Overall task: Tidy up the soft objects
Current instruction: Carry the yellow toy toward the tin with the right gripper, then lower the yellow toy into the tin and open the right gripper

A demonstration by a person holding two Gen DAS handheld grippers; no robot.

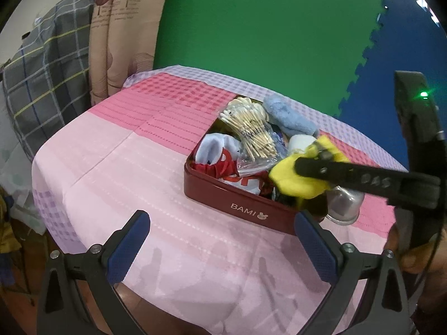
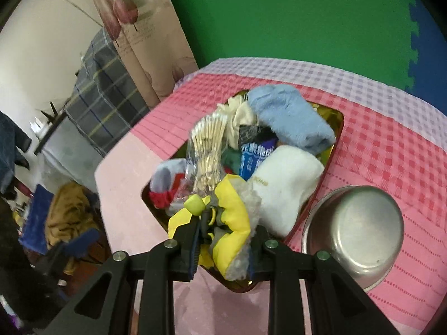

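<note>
Right gripper (image 2: 223, 251) clamps yellow bundle (image 2: 234, 209) over the tin's (image 1: 237, 203) near edge (tin crowded); left gripper (image 1: 220, 245) wide, empty.

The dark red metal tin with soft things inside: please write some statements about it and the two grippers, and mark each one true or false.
1. The right gripper is shut on a yellow item in clear plastic wrap. True.
2. The left gripper holds a fluffy light blue cloth. False: it is open and empty; the cloth lies in the dark red metal tin.
3. A steel bowl stands beside the tin. True.
4. The tin is empty. False: it is full.
</note>
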